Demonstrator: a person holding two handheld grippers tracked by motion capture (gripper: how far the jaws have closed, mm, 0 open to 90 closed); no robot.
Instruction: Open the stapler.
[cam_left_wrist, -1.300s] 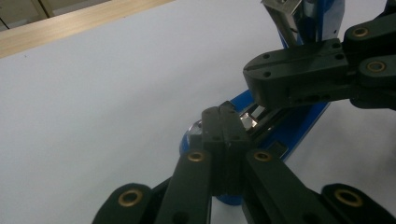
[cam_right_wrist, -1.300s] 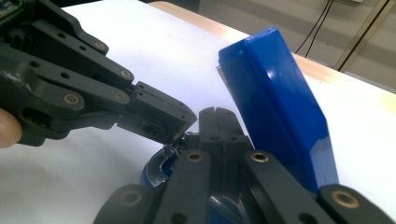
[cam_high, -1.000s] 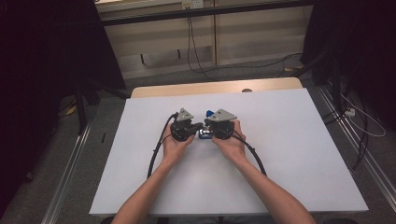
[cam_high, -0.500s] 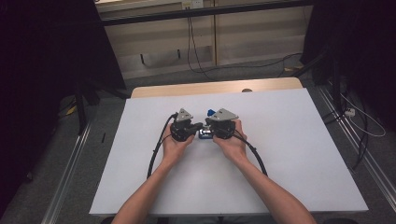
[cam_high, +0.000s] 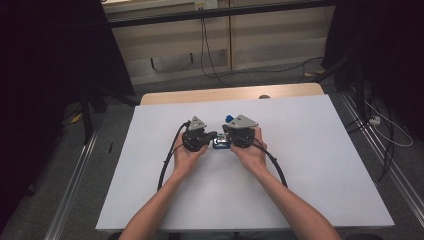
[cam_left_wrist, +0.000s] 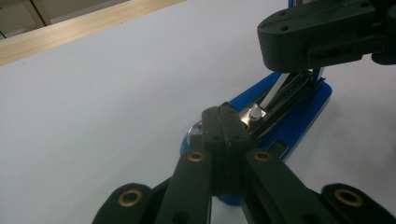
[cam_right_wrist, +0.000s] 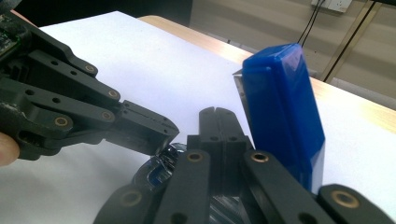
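A white table top fills the middle of the high view, with a strip of pale wood along its far edge in the upper centre. Grey floor lies around it. Metal rails run down the left and right sides of the frame. Black cables trail across the floor at the top, below light wooden cabinets.

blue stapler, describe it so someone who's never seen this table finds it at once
On the white table, look mid-table where the left gripper and right gripper meet. The blue stapler lies between them, opened, its top arm raised. It is the one blue thing there.
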